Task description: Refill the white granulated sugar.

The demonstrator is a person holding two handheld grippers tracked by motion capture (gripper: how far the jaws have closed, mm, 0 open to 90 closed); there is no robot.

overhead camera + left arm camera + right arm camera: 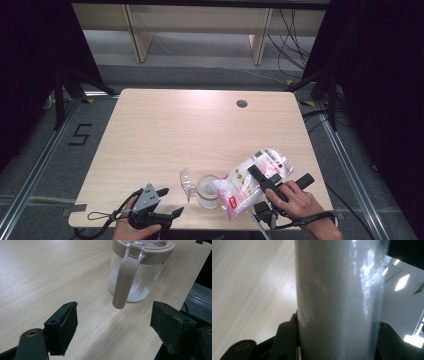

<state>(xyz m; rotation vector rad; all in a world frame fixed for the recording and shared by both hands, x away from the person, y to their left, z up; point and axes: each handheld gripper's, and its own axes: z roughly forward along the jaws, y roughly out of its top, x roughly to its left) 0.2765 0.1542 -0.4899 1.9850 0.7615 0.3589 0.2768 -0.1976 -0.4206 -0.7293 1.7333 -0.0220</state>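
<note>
A clear plastic bag of white granules [252, 181] with a red label hangs tilted, its lower end over the mouth of a glass jar [207, 192]. My right gripper [260, 177] is shut on the bag; in the right gripper view the bag [337, 297] fills the gap between the black jaws of the right gripper [337, 342]. The jar [140, 277] has a beige rim, a hanging clasp [123, 282] and some white granules at its bottom. Its clear lid [187, 181] is flipped open to the left. My left gripper [170, 201] [112, 322] stands open just short of the jar, holding nothing.
The jar stands near the front edge of the light wooden table [190, 130]. A round cable hole [242, 103] sits at the back right. The table's right edge [192, 272] runs close behind the jar in the left gripper view.
</note>
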